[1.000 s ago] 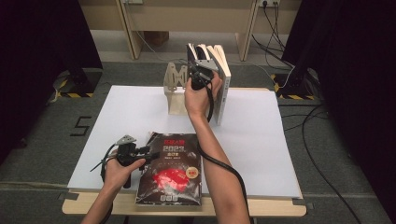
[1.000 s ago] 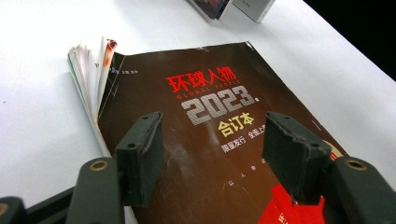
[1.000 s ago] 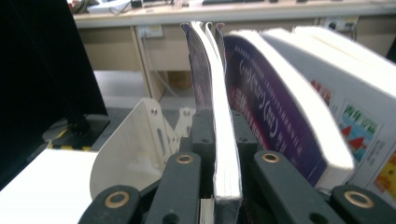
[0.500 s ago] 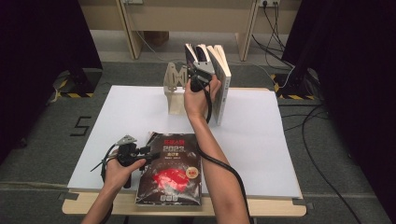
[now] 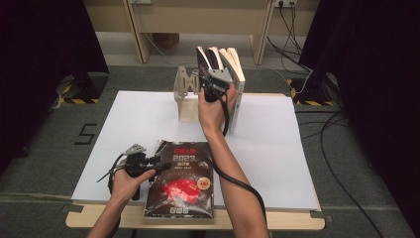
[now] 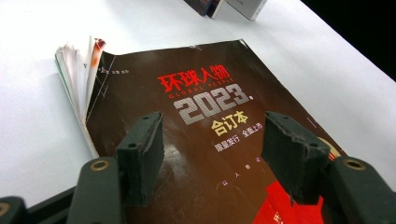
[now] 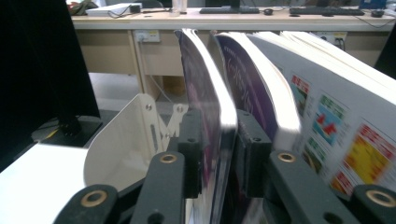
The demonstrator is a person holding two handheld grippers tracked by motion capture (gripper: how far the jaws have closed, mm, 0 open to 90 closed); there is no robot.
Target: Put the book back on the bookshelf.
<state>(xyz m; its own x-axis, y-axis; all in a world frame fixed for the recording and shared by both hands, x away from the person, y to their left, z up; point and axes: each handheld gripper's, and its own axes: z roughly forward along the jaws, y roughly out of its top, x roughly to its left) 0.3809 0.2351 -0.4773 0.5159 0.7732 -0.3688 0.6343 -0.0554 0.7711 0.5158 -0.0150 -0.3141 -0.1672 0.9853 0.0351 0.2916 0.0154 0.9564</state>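
The white-topped table [image 5: 277, 163] carries everything, and places here are told from the cream-white bookend [image 5: 186, 96] that stands upright near its far edge.

Just beside the bookend, on its right in the high view, three thick paperback volumes stand on edge, fanned apart at their tops. The nearest to it is the dark purple-covered book [image 7: 205, 116]. The right gripper [image 5: 214, 85] is raised to this book from the person's side, and its fingers [image 7: 191, 149] straddle the book's fore-edge, one on each cover. The fingers have just been opening, with the book between them; in the right gripper view the pads sit at the covers with hardly any gap, and I cannot tell whether they press on it. Next comes a second purple book [image 7: 261, 93], then a grey-covered book with coloured picture panels [image 7: 336, 121], farthest from the bookend.

Well apart from the bookend, at the table's near edge, a dark brown magazine with red and white lettering and "2023" [image 5: 182, 181] lies flat, cover up, its pages curling at the spine side. The left gripper [image 5: 157, 163] rests low over this magazine's left part, fingers [image 6: 140, 158] spread wide and empty above the cover.
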